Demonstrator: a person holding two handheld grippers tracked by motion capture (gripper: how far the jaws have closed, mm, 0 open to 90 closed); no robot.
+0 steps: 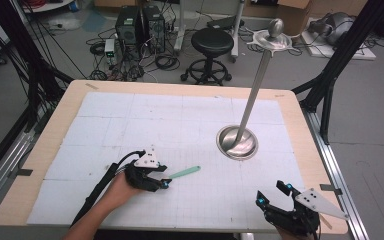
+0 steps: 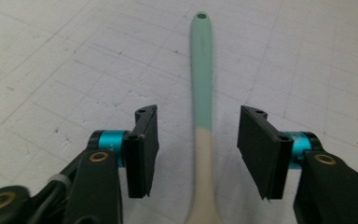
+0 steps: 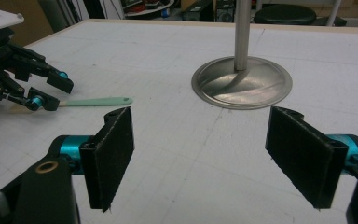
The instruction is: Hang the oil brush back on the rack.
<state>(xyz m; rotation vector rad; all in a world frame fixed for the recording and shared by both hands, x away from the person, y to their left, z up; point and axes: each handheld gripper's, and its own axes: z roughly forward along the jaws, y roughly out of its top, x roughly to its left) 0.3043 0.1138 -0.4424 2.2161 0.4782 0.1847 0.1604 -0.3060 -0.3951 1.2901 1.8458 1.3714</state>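
Item one: your left gripper (image 1: 163, 181), low over the white gridded mat (image 1: 180, 125) at the near left of the table (image 1: 300, 150). Its jaws stand apart, one on each side of the spatula's handle; in the left gripper view clear mat shows between each pad and the handle, so the pads (image 2: 142, 149) do not press on it.

Item two: the spatula (image 1: 184, 173), lying flat on the mat. The handle is mint green along its far part and cream nearer the gripper, with a small hole at the green tip. In the left gripper view it runs straight up the middle between the jaws (image 2: 201, 93); the head end lies under the gripper and cannot be made out. In the right gripper view its green end (image 3: 98, 101) points toward the stand.

Item three: your right gripper (image 1: 272, 195), at the near right corner of the mat, well apart from the spatula. Its jaws are spread wide with nothing between them.

Item four: a metal stand with a round dished base (image 1: 237, 142) resting on the mat right of centre, a slim pole (image 1: 252, 95) rising from it to a small tray and knob at the top.

Item five: a black stool (image 1: 211, 42) on the floor beyond the table.
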